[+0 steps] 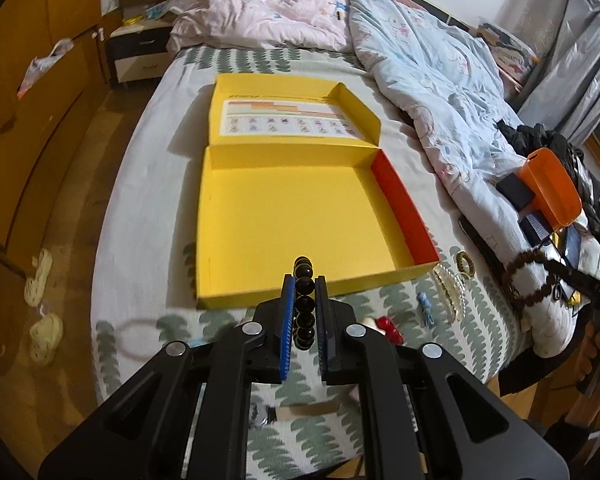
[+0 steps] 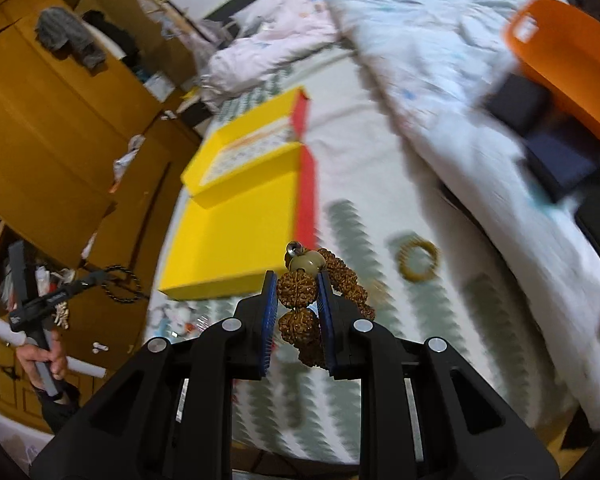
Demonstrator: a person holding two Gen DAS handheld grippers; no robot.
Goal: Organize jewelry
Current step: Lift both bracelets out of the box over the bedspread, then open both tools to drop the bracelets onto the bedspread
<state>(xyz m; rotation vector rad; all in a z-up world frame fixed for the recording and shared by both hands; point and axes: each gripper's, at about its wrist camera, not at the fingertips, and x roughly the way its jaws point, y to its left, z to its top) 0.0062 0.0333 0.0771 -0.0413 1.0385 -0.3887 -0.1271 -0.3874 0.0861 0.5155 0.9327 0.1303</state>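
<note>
A black bead bracelet [image 1: 304, 304] and a brown seed bracelet [image 2: 300, 300] hang clamped near the open yellow box [image 1: 292, 216] on the bed.

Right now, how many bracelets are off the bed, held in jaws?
2. Black bead bracelet is in the left gripper; brown seed bracelet is in the right gripper. Others lie on the bed.

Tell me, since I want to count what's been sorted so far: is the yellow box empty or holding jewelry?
Empty. The yellow box lies open, its floor bare in the left wrist view; no jewelry lies inside.

Both wrist views over yellow box [image 1: 300, 208]
</note>
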